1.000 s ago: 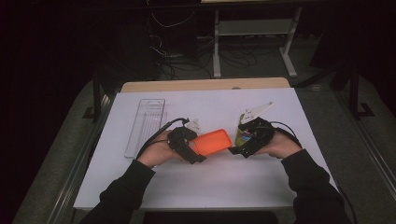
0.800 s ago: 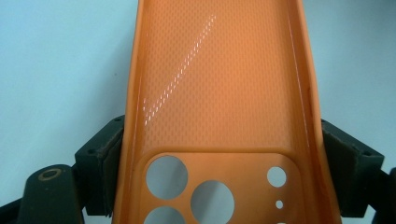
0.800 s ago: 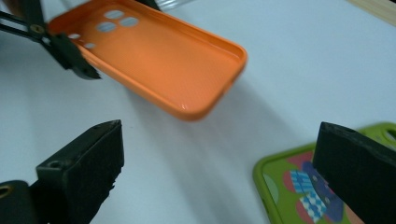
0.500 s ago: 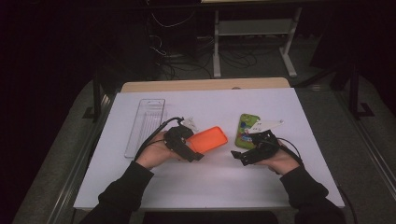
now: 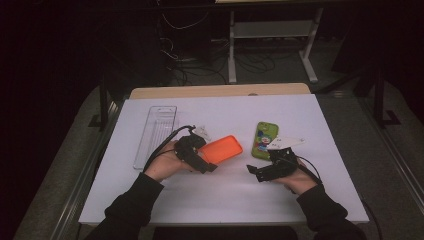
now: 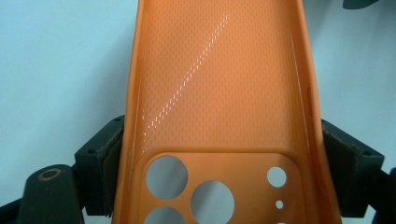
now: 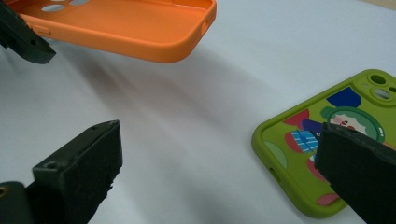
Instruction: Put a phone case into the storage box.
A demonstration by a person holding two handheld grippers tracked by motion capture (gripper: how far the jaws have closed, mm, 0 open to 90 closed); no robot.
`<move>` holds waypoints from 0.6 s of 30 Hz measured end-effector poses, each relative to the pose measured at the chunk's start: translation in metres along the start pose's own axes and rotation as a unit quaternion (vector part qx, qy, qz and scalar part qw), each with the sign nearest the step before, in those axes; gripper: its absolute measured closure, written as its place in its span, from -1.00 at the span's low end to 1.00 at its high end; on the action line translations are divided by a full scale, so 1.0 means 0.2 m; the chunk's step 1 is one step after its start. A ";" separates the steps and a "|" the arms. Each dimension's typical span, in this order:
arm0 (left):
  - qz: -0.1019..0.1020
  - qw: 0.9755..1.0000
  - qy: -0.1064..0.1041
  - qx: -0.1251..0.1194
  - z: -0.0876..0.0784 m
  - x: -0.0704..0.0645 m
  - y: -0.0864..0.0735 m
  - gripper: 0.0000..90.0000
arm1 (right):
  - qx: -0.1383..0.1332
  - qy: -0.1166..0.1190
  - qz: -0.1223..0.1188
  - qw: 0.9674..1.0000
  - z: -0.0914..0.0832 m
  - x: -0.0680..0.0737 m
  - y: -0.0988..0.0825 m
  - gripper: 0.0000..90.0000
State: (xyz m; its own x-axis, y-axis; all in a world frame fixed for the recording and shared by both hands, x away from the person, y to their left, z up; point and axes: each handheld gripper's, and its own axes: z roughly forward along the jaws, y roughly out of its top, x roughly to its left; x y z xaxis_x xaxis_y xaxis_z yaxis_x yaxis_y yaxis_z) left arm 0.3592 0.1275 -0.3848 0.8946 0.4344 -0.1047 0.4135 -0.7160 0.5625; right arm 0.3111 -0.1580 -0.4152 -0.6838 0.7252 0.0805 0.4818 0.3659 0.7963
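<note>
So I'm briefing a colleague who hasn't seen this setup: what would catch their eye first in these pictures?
Probably the bright orange soft phone case near the middle of the white table, clamped by its long sides in the left gripper, hollow side up. Next, the lime-green phone case with a cartoon print lying flat to its right, with the right gripper open just in front of it.

We can read no words, numbers or brand marks anywhere; the green phone case [image 7: 327, 140], lying right of centre on the table, carries only a cartoon picture, without lettering.
</note>
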 end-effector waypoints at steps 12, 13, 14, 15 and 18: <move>0.004 1.000 -0.002 0.005 -0.01 0.01 0.00 -0.65 | 0.004 -0.028 -0.036 0.999 0.01 0.01 0.00 -1.00; 0.005 1.000 -0.002 0.006 -0.01 0.01 0.00 -0.65 | 0.004 -0.032 -0.043 0.999 0.01 0.01 0.00 -1.00; -0.001 1.000 -0.002 0.001 0.00 0.00 0.00 -0.65 | 0.005 -0.034 -0.044 0.998 0.01 0.01 0.00 -1.00; 0.001 1.000 -0.003 0.001 0.00 0.00 0.00 -0.65 | 0.006 -0.037 -0.047 0.998 0.01 0.01 0.00 -1.00; 0.000 1.000 -0.003 0.001 0.00 0.00 0.00 -0.65 | 0.003 -0.046 -0.062 0.997 0.01 0.02 0.00 -1.00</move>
State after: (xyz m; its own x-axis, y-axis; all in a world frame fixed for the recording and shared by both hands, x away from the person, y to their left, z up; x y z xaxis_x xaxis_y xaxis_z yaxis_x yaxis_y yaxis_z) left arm 0.3597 0.1286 -0.3844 0.8962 0.4299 -0.1098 0.4130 -0.7177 0.5606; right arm 0.3101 -0.1539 -0.4166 -0.6853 0.7246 -0.0730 0.4011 0.4592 0.7926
